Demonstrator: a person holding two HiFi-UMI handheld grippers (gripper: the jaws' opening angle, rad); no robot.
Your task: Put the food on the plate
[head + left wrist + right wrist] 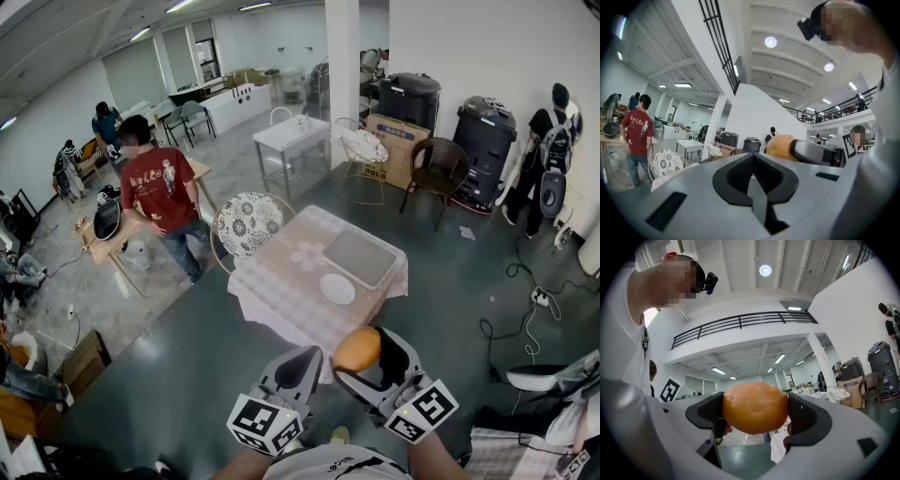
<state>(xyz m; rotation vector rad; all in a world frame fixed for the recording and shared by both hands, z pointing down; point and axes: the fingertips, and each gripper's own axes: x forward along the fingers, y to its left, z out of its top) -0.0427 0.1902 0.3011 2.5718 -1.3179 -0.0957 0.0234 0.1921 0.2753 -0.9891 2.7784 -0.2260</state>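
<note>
right tongs [366, 354]: clamped on bun [356, 348] | plate [337, 289]: on table [277, 281]

We list one table [267, 305], draped to its edges in a pale checked cloth [307, 255] with a flower print. On it we count two items: a round white plate [337, 289] and, just beside it toward the far side, a flat grey rectangular tray [360, 258].

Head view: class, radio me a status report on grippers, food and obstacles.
Right gripper shut on bun, held up. Left gripper shut, empty. Plate bare on table ahead, not yet reached. Nothing in the way.
</note>
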